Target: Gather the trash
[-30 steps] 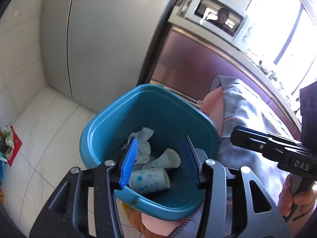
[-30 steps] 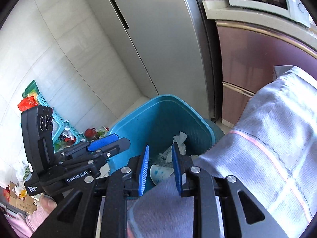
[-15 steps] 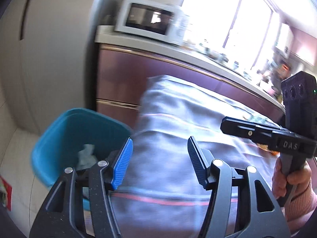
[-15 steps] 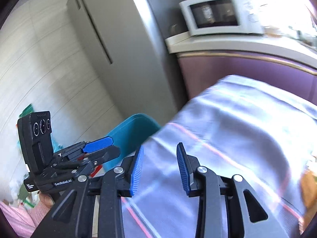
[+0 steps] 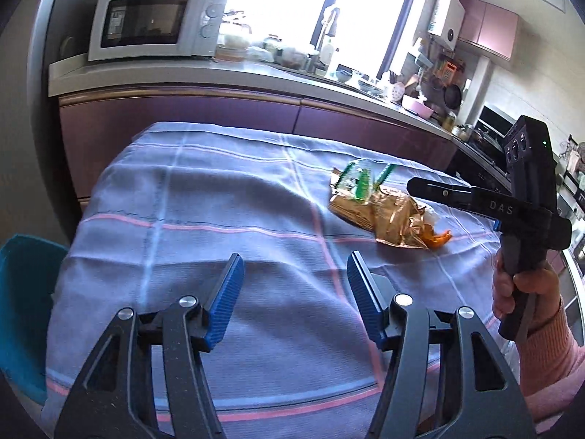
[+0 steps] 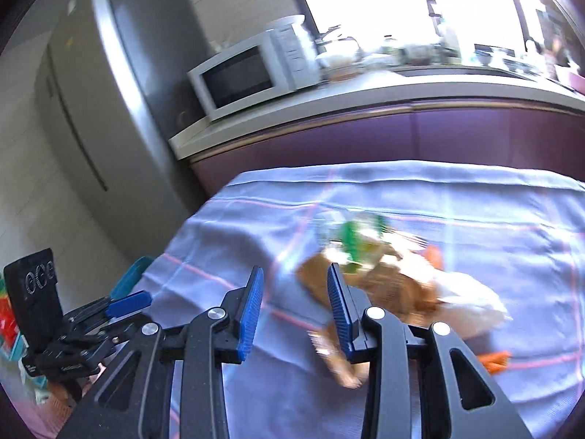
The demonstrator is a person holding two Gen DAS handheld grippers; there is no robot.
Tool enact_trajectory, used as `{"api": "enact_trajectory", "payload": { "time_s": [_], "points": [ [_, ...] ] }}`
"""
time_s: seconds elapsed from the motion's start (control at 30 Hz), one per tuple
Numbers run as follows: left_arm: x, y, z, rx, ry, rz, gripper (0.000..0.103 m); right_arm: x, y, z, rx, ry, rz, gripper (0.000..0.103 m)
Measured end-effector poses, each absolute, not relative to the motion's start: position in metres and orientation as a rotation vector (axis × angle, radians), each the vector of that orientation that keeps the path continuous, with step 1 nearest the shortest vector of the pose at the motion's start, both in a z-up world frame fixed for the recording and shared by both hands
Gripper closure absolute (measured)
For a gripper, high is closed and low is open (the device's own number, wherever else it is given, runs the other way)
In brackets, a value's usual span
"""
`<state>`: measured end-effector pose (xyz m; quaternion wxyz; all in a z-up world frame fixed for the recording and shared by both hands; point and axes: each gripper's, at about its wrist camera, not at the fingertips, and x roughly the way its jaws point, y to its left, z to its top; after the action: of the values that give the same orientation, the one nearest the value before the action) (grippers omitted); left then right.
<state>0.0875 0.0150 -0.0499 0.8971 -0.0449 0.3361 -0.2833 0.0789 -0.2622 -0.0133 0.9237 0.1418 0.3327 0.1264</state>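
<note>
Trash waits on the cloth, both claws free

The job is not done: a gold wrapper [image 5: 380, 216], a green packet [image 5: 360, 179] and orange bits [image 5: 437, 239] lie on the surface [image 5: 219, 197], far from the blue bin [image 5: 25, 292]. The left claw [image 5: 294, 300] is wide and holds nothing; the right claw [image 6: 294, 311], close to the gold wrapper, is wide too. Only the left view shows the trash sharp; only the right view shows a white lump [image 6: 471, 301] beside the gold wrapper

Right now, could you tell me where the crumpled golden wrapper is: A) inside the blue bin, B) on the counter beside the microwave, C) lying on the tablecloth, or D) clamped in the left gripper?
C: the golden wrapper lies on the checked tablecloth, ahead of the open, empty left gripper.
</note>
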Motion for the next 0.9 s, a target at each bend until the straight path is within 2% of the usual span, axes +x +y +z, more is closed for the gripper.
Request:
{"api": "enact_trajectory", "payload": {
  "time_s": [0.1,0.4,0.63,0.83,0.9],
  "points": [
    [0.087,-0.011,-0.053,-0.06,0.71,-0.627,0.045,0.072,-0.292,-0.024,0.333,0.685,0.187,0.063],
    [0.098,-0.061,-0.058,-0.007,0.753,-0.695,0.044,0.061,-0.332,-0.052,0.393,0.725,0.155,0.062],
    [0.096,-0.112,-0.063,0.093,0.762,-0.786,0.037,0.052,-0.332,-0.063,0.348,0.766,0.153,0.062],
    [0.102,-0.156,-0.071,0.223,0.769,-0.788,0.037,0.049,-0.324,-0.064,0.272,0.776,0.149,0.062],
    [0.108,-0.164,-0.074,0.234,0.79,-0.785,0.041,0.048,-0.323,-0.063,0.268,0.77,0.159,0.062]
  ]
}}
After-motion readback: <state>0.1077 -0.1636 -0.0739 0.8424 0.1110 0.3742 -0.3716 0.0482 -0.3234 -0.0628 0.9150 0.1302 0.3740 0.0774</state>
